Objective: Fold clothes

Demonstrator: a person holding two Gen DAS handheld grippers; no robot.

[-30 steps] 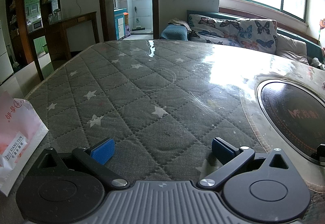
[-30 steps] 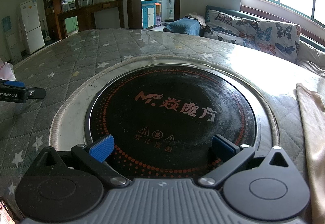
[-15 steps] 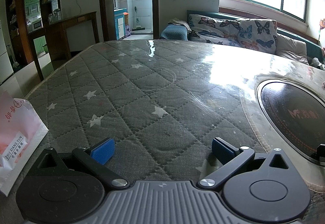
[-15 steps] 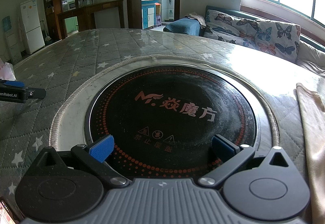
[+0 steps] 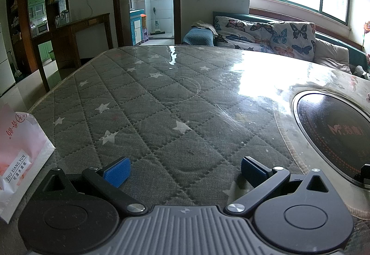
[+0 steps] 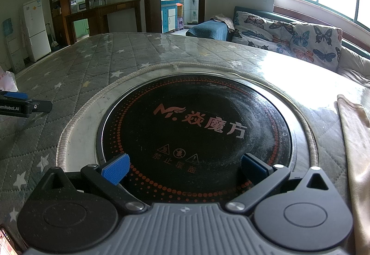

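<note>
The quilted star-print table cover (image 5: pixel 148 102) fills most of what you see, lying under a clear glossy sheet, and nothing on it has been folded. Set into it on your right is the round black cooktop (image 6: pixel 196 130), bare. The only garment in view is the beige cloth (image 6: pixel 356 139) at the far right edge of the right wrist view, lying flat beside the cooktop's rim and apparently untouched; judging by that, the whole fold is ahead of you. A pink-and-white packet (image 5: pixel 18 150) sits at your far left. Your left gripper (image 5: pixel 185 170) is spread wide over the cover, holding nothing. Your right gripper (image 6: pixel 185 168) is equally wide over the cooktop, also empty, with the cloth off to its right.
</note>
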